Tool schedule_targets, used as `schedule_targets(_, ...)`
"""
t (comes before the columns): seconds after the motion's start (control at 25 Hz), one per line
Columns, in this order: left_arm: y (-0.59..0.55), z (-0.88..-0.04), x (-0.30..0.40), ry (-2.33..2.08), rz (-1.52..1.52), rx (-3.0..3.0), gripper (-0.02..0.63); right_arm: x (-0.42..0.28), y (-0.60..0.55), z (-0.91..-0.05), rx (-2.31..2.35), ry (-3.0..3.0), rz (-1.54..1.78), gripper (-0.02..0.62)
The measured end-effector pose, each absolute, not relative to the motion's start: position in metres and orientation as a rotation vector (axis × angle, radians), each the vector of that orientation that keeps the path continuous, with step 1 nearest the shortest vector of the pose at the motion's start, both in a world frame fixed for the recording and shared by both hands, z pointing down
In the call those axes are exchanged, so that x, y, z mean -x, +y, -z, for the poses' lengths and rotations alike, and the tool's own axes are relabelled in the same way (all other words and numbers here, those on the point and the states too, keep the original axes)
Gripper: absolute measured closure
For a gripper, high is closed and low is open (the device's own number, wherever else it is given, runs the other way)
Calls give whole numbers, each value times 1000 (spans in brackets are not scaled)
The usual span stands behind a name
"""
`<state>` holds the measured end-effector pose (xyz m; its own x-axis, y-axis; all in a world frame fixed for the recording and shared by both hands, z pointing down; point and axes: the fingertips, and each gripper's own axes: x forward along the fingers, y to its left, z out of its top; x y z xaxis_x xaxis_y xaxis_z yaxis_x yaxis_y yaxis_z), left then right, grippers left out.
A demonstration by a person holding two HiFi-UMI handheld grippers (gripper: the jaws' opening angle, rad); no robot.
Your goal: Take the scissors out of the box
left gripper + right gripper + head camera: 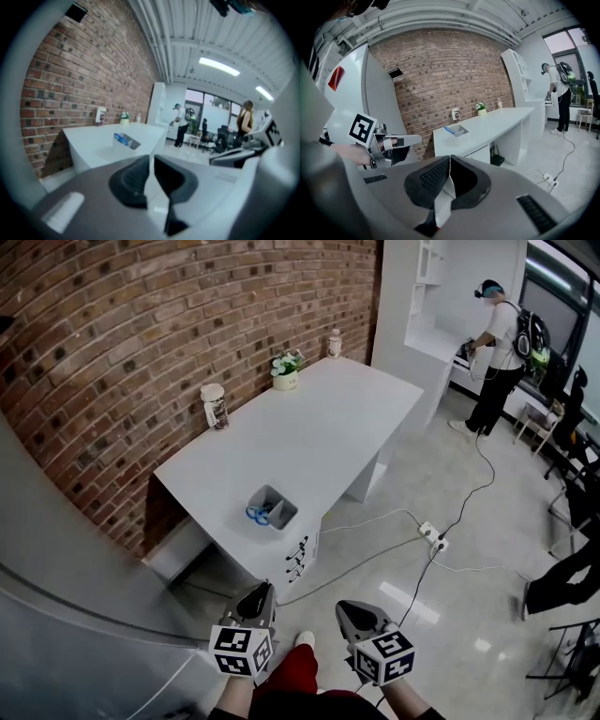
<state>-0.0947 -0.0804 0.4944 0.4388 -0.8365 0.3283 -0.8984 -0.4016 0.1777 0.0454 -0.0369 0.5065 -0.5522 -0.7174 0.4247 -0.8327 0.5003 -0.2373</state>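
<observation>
Head view: scissors (259, 514) lie in the box (278, 509) at the table (319, 427) edge, well ahead. Left gripper view: left gripper (151, 157) is a narrow slit apart and empty. Right gripper view: right gripper (450, 157) is closed and empty. Risk: arriving this narrow, the jaws could shove the scissors or tip the box.

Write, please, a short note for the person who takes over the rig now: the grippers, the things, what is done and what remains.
Left gripper: jaws a little apart, nothing between them.
Right gripper: jaws together, empty.
Both are held over the floor, short of the white table and pointing toward it.
The grey box stands near the table's near end. The scissors, with blue handles, lie inside it.
Done: nothing yet; neither gripper has reached the box.
Left: step up to the table, grip the scissors, probably by the handles, and lift them out of the box.
</observation>
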Motion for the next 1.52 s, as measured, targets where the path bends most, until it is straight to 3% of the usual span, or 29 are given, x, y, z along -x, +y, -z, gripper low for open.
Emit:
schedule_targets(0.76, -183, -514, 117, -1476, -316, -2307, 545, -21, -145, -509, -1289, -2464, -618, 586)
schedule_targets(1.52, -238, -534, 128, -1433, -329, -2190, 469, -8, -202, -514, -1264, -2444, -637, 586)
